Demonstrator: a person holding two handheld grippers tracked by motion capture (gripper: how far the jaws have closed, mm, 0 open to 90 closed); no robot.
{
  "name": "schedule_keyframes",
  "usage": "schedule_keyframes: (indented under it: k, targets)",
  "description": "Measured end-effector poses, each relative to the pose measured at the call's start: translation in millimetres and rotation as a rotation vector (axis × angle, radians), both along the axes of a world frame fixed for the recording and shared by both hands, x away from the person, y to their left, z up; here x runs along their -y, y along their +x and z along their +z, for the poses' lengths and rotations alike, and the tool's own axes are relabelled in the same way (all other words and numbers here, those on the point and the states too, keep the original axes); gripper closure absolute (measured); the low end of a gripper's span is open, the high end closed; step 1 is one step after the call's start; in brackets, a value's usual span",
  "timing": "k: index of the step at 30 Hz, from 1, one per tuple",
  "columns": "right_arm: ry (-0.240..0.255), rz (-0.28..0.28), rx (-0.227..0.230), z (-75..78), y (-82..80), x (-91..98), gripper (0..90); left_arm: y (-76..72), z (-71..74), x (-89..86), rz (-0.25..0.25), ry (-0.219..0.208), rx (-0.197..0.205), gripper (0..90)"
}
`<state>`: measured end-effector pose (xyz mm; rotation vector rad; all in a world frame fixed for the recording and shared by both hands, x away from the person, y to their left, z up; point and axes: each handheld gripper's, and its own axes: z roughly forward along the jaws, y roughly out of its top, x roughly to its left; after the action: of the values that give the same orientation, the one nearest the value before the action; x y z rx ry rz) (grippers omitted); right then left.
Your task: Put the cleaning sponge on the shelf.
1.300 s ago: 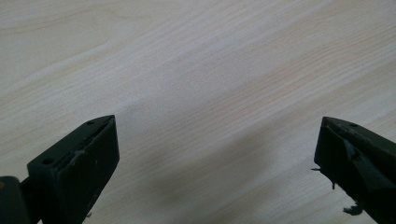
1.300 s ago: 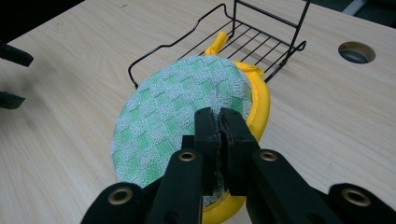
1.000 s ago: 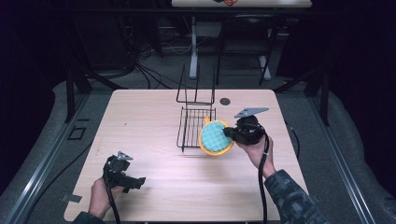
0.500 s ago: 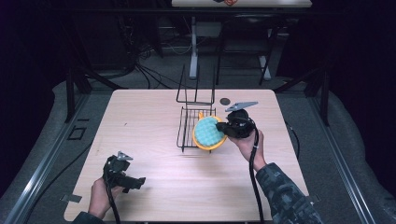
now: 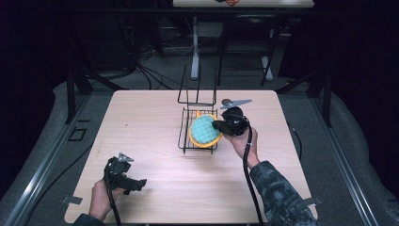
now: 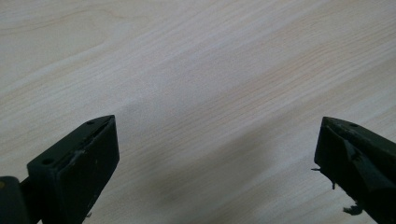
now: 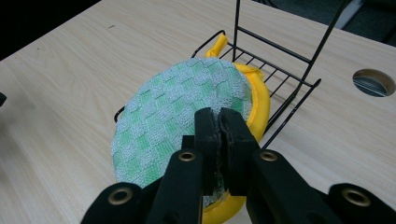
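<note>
A round pot holder (image 7: 180,126) — green-and-white checked on its face, with a thick yellow rim — is being held by the right gripper (image 7: 218,122), whose two black jaws are being pressed together on the holder's near edge, with no gap visible between them apart from the pinched fabric. In the high view the pot holder (image 5: 204,131) is being held tilted over the black wire rack (image 5: 188,123), its checked face turned toward the left side of the table, and the right gripper (image 5: 218,125) is being kept just to the right of it, gripped by the person's right hand (image 5: 244,143). Whether the holder's lower rim is touching the rack's wire floor cannot be told. In the right gripper view, the rack (image 7: 285,60) is being seen behind and under the holder, its upright wire frame rising at the back, and a round hole (image 7: 374,82) in the tabletop is being shown well to the right.

The left gripper (image 5: 138,184) is being held by the left hand (image 5: 102,197) near the front left corner of the wooden table (image 5: 141,117), well apart from the rack. In the left gripper view its jaws are being held wide apart — nothing is being gripped between them, and bare wood grain (image 6: 201,93) is being seen beyond.
</note>
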<state>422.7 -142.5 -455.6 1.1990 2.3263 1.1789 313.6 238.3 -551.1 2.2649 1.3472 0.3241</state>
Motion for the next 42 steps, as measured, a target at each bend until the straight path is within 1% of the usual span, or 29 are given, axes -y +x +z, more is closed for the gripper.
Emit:
schedule_keyframes:
  k: [5, 11, 13, 17, 18, 19, 21, 23, 24, 27, 29, 31, 32, 33, 34, 36, 38, 40, 41, 42]
  targets:
    - [0.004, -0.013, -0.003, -5.1, 4.0, -1.7, 86.5, -0.1, -0.2, 0.3, -0.001, 0.002, 0.0, 0.0]
    - [0.017, -0.043, -0.021, -13.8, 9.1, -2.2, 86.5, -0.6, 0.0, -0.1, -0.002, 0.001, 0.004, 0.0]
    - [0.02, -0.046, -0.025, -16.3, 11.1, -2.7, 86.5, 0.1, -0.1, 0.3, 0.0, -0.001, -0.001, 0.0]
    - [0.033, -0.058, -0.024, -21.8, 16.8, -4.3, 86.6, 1.0, -0.4, 2.9, -0.004, -0.003, 0.001, 0.0]
    - [0.03, -0.066, -0.033, -22.4, 18.7, -5.5, 86.7, 1.2, -0.6, 3.3, -0.008, -0.002, -0.001, 0.0]
    - [0.034, -0.077, -0.028, -23.3, 21.6, -6.1, 86.7, 1.2, -0.8, 3.5, -0.006, -0.001, -0.004, 0.0]
    - [0.058, -0.106, -0.037, -25.6, 25.3, -6.9, 86.7, 1.1, -1.6, 3.1, -0.003, 0.001, -0.009, 0.0]
    - [0.06, -0.13, -0.034, -31.6, 28.3, -9.3, 86.6, 0.9, -1.3, 2.9, -0.002, 0.0, -0.008, 0.0]
    - [0.063, -0.142, -0.039, -33.8, 28.9, -10.1, 86.6, 0.8, -1.2, 2.8, -0.001, -0.004, -0.007, 0.0]
    - [0.088, -0.182, -0.057, -42.8, 31.1, -10.1, 86.6, 1.7, -2.2, 3.5, -0.011, 0.004, -0.008, 0.0]
    - [0.091, -0.203, -0.071, -46.6, 31.7, -11.0, 86.5, 1.7, -2.2, 4.1, -0.011, 0.005, -0.009, 0.0]
    - [0.089, -0.215, -0.072, -48.9, 32.0, -12.1, 86.5, 1.2, -2.0, 3.7, -0.01, 0.004, -0.005, 0.0]
    - [0.092, -0.224, -0.072, -49.9, 32.1, -13.1, 86.4, 1.1, -1.9, 3.1, -0.006, 0.001, -0.006, 0.0]
    - [0.105, -0.235, -0.074, -51.5, 32.4, -14.6, 86.4, 1.0, -1.9, 2.3, -0.001, -0.004, -0.01, 0.0]
    - [0.108, -0.241, -0.082, -53.4, 32.0, -16.5, 86.3, 1.5, -2.0, 1.7, -0.002, -0.003, -0.011, 0.0]
    - [0.094, -0.25, -0.071, -56.7, 30.5, -21.0, 85.8, 2.0, -2.7, 1.7, 0.001, -0.006, -0.013, 0.0]
    - [0.099, -0.251, -0.08, -60.7, 27.9, -24.5, 85.1, 1.0, -2.3, 2.7, -0.008, -0.01, -0.012, 0.0]
    - [0.088, -0.247, -0.076, -62.5, 25.7, -26.0, 83.7, 0.2, -2.8, 3.5, -0.01, -0.006, -0.009, 0.0]
    - [0.091, -0.244, -0.079, -64.3, 25.8, -26.1, 83.0, 0.9, -3.2, 3.3, -0.013, -0.007, -0.015, 0.0]
    - [0.092, -0.248, -0.094, -64.5, 25.0, -26.2, 82.4, 1.4, -3.9, 3.1, -0.01, -0.002, -0.021, 0.0]
